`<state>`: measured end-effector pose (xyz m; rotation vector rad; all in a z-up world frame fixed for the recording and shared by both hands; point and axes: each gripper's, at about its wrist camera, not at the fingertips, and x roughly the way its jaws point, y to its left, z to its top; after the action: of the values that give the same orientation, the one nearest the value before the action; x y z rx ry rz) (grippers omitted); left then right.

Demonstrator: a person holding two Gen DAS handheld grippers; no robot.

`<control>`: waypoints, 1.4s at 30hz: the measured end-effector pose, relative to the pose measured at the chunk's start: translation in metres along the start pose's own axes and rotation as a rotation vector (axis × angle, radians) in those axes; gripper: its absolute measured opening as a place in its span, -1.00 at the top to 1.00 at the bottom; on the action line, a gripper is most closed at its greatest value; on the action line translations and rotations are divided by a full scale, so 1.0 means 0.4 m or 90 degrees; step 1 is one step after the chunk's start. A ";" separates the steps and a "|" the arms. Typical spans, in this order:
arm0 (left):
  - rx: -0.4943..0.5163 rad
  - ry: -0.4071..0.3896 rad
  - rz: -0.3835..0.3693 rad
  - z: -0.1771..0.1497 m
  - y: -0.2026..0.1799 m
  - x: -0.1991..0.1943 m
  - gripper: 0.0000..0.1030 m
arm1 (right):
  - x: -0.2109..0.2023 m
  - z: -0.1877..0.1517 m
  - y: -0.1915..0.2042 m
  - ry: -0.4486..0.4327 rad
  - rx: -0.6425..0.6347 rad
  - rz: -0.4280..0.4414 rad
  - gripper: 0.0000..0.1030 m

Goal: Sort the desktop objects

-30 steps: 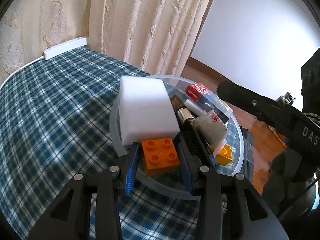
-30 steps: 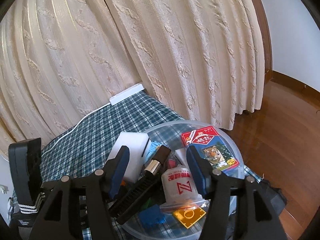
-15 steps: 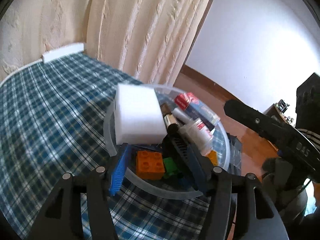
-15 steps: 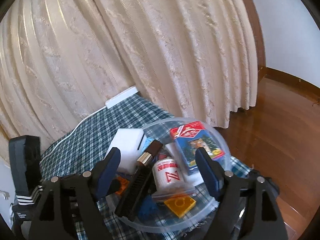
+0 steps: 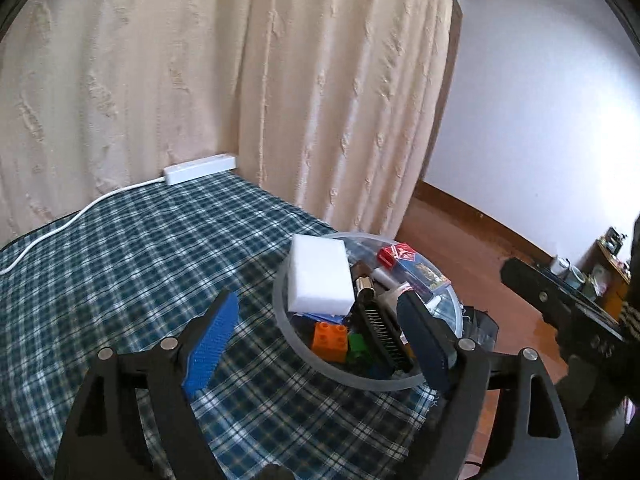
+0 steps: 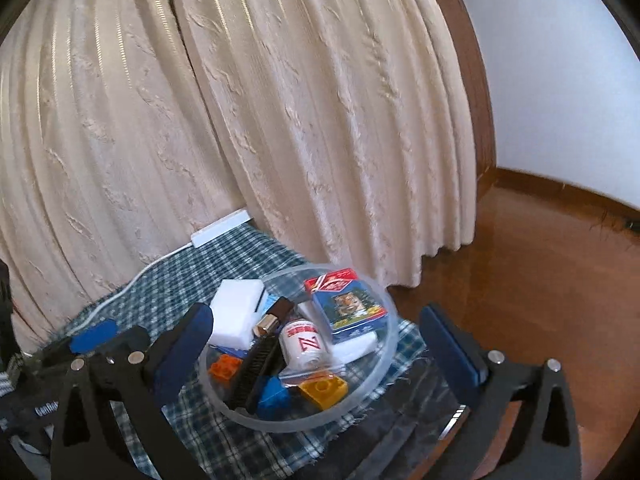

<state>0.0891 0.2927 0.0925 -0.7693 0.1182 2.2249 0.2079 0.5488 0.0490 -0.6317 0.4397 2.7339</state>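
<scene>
A clear plastic bowl (image 5: 286, 330) (image 6: 304, 424) stands at the right edge of the checked tablecloth. In it lie a white sponge block (image 5: 320, 276) (image 6: 236, 304), an orange brick (image 5: 330, 336) (image 6: 224, 366), a green brick (image 5: 358, 346), a black comb (image 5: 382, 332) (image 6: 256, 368), a tiger card box (image 5: 412, 266) (image 6: 348, 304), a bagged white bottle (image 6: 302, 346), a blue brick (image 6: 274, 394) and a yellow brick (image 6: 324, 390). My left gripper (image 5: 318, 300) hangs above the bowl's near side, jaws opening, nothing between them. My right gripper (image 6: 316, 314) is also back from the bowl, jaws opening wide and empty.
A white power strip (image 5: 200, 168) (image 6: 220, 230) with its cable lies at the table's back edge against the cream curtain (image 5: 280, 80). Just beyond the bowl the table ends over a wooden floor (image 6: 540, 280). Dark cloth (image 6: 400, 440) hangs at that edge.
My left gripper let go of the orange brick, which now lies in the bowl, and drew back and up. My right gripper also pulled back. Both jaws have spread wider.
</scene>
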 end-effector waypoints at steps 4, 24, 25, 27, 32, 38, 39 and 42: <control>0.009 -0.034 0.028 -0.007 -0.006 -0.035 -0.67 | -0.031 -0.014 0.000 0.017 -0.010 -0.001 -1.00; 0.077 -0.025 0.164 -0.047 -0.091 -0.088 -0.78 | -0.107 -0.091 0.015 0.052 -0.042 -0.005 -1.00; 0.080 -0.024 0.164 -0.049 -0.095 -0.086 -0.78 | -0.108 -0.093 0.014 0.052 -0.042 -0.006 -1.00; 0.086 -0.020 0.160 -0.052 -0.106 -0.085 -0.78 | -0.106 -0.099 0.009 0.057 -0.044 -0.011 -1.00; 0.097 -0.005 0.147 -0.060 -0.123 -0.064 -0.78 | -0.094 -0.117 -0.007 0.073 -0.039 -0.016 -1.00; 0.098 0.008 0.132 -0.062 -0.134 -0.044 -0.78 | -0.076 -0.127 -0.017 0.088 -0.034 -0.017 -1.00; 0.098 0.009 0.132 -0.062 -0.135 -0.040 -0.78 | -0.072 -0.128 -0.020 0.090 -0.034 -0.017 -1.00; 0.092 0.015 0.128 -0.060 -0.134 -0.029 -0.78 | -0.059 -0.131 -0.021 0.099 -0.033 -0.013 -1.00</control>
<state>0.1442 0.3155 0.0877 -0.7315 0.3792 2.3650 0.2507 0.5325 0.0133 -0.8610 0.3959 2.6959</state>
